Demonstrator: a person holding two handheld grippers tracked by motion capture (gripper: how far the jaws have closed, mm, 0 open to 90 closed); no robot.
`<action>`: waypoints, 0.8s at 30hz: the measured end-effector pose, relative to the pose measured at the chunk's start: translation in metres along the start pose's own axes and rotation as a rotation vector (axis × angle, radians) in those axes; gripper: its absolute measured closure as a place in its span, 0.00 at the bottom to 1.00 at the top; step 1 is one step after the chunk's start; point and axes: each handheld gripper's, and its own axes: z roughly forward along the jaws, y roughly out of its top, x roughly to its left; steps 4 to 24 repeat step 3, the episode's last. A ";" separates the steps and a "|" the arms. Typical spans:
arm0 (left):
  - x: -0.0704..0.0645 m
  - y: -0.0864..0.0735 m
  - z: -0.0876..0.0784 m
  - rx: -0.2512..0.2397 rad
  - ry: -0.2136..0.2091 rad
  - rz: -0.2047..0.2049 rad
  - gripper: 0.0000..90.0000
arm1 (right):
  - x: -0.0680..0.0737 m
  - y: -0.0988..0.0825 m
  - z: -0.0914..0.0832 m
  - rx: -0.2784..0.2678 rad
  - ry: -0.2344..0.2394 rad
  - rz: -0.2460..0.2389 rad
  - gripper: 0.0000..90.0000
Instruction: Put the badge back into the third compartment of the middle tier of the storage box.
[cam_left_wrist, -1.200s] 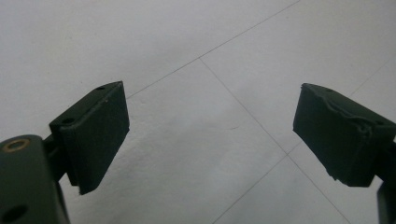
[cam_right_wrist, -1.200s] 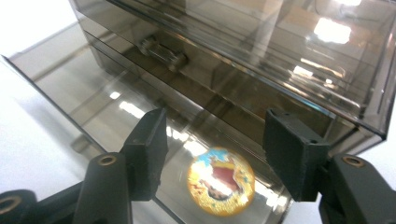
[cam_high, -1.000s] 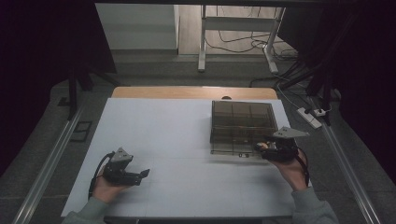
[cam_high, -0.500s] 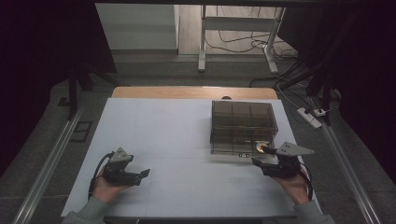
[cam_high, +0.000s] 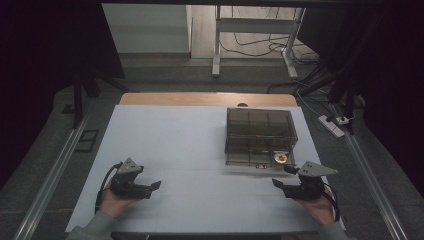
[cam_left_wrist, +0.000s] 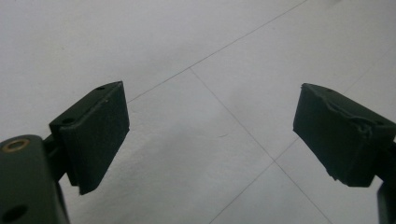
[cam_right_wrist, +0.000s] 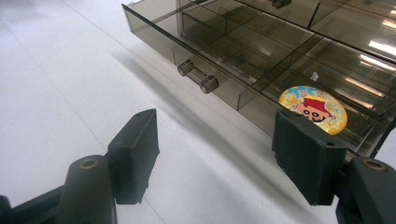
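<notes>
Work in hand: placing of round cartoon-printed badge (cam_right_wrist: 313, 108) into smoky translucent plastic drawer box (cam_high: 260, 131).
Right gripper (cam_right_wrist: 217, 156): jaws spread, just been opening, nothing between pads; bare white table (cam_high: 190, 150) below the gap.
Badge: lying flat in pulled-out drawer, in the compartment just beyond the right-hand jaw tip in right gripper view; apart from both pads, not pinched.
Drawer handle (cam_right_wrist: 197, 76): clear bar, ahead of the gap and slightly toward left-hand jaw, well apart from both pads.
Drawer: standing pulled out from front of box, compartments open to above.
Left gripper (cam_left_wrist: 210, 135): jaws spread wide, nothing between, only white table surface ahead; in high view, far off to the left of box.
Progress, judged: badge drop looks done, release complete.
Left to do, judged: likely pushing drawer shut by front or handle; drawer not yet closed.
Risk, judged: light box may slide on smooth table when pushed.
</notes>
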 end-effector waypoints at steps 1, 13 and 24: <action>0.000 0.000 0.000 -0.001 0.000 0.000 0.12 | 0.000 0.000 0.000 -0.001 0.002 -0.001 0.35; 0.000 0.000 0.000 -0.002 0.001 0.000 0.12 | 0.000 0.000 0.000 0.001 0.004 -0.004 0.35; 0.000 0.000 0.000 -0.002 0.001 0.000 0.12 | 0.000 0.000 0.000 0.001 0.004 -0.004 0.35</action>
